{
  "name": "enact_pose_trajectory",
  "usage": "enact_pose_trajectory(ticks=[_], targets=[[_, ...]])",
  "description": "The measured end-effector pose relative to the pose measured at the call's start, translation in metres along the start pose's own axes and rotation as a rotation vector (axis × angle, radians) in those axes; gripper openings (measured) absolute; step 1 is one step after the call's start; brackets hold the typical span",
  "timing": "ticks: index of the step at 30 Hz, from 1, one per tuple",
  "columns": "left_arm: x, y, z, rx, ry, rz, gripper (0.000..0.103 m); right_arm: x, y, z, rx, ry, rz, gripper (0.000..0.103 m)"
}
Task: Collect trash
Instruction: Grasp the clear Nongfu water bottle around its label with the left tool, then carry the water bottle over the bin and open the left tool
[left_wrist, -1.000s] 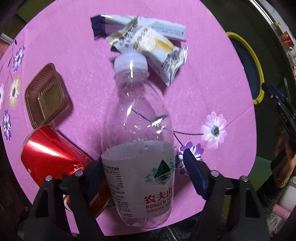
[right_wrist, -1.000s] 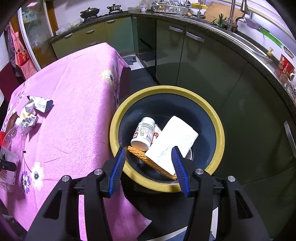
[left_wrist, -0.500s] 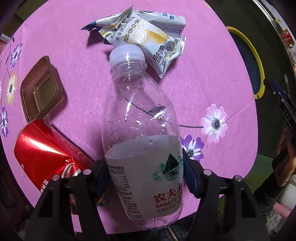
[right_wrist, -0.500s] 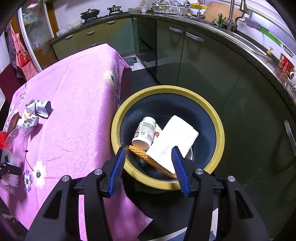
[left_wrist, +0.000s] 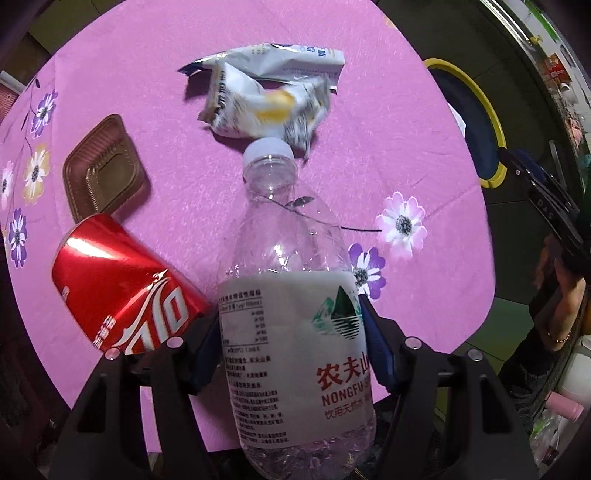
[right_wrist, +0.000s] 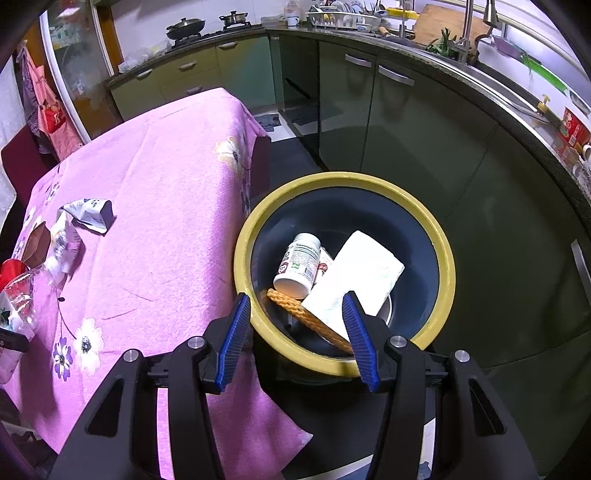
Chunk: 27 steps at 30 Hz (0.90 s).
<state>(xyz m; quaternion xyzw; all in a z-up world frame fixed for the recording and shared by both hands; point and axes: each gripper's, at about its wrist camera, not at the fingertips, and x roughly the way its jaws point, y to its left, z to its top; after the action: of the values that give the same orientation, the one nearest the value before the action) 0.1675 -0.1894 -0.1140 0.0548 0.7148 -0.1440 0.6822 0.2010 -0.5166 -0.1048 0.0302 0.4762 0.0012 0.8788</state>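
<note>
Between the blue pads of the left tongs (left_wrist: 291, 343) sits a clear plastic water bottle (left_wrist: 295, 332), pinched across its labelled lower body, both pads pressed flat against the label. The bottle's long axis runs straight away from the tongs along their pointing line, its base nearest the camera and its white cap (left_wrist: 269, 148) at the far end, aimed toward two crumpled snack wrappers (left_wrist: 266, 96) on the pink flowered cloth of the desk (left_wrist: 369, 147). Just left of the bottle lies a red cola can (left_wrist: 122, 288) on its side, and beyond it a brown plastic tray (left_wrist: 103, 173); both rest on the cloth, apart from the pads.

Off the desk's right edge stands the yellow-rimmed bin (right_wrist: 343, 273), so the carry probably goes sideways to the right, across the bottle's long axis. The right tongs (right_wrist: 295, 332) hover over the bin's near rim with jaws spread and nothing between them; inside lie a white pill bottle (right_wrist: 299, 264), a folded white paper (right_wrist: 354, 280) and a piece of orange braided rope (right_wrist: 306, 319). The left hand holds the load, though the right is closer to the bin.
</note>
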Motion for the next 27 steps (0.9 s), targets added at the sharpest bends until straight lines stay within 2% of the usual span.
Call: enact_pose_trajectory(ticks=[17,27], targets=[[-0.059,0.020,-0.043,0.054,-0.091,-0.003,0.062,-0.007,0.008,0.000,-0.018,-0.001,0.015,0.052],[-0.087,-0.001,-0.046,0.119,-0.179,-0.011,0.062,-0.013,0.012,0.000,-0.025,-0.010,0.016,0.052]])
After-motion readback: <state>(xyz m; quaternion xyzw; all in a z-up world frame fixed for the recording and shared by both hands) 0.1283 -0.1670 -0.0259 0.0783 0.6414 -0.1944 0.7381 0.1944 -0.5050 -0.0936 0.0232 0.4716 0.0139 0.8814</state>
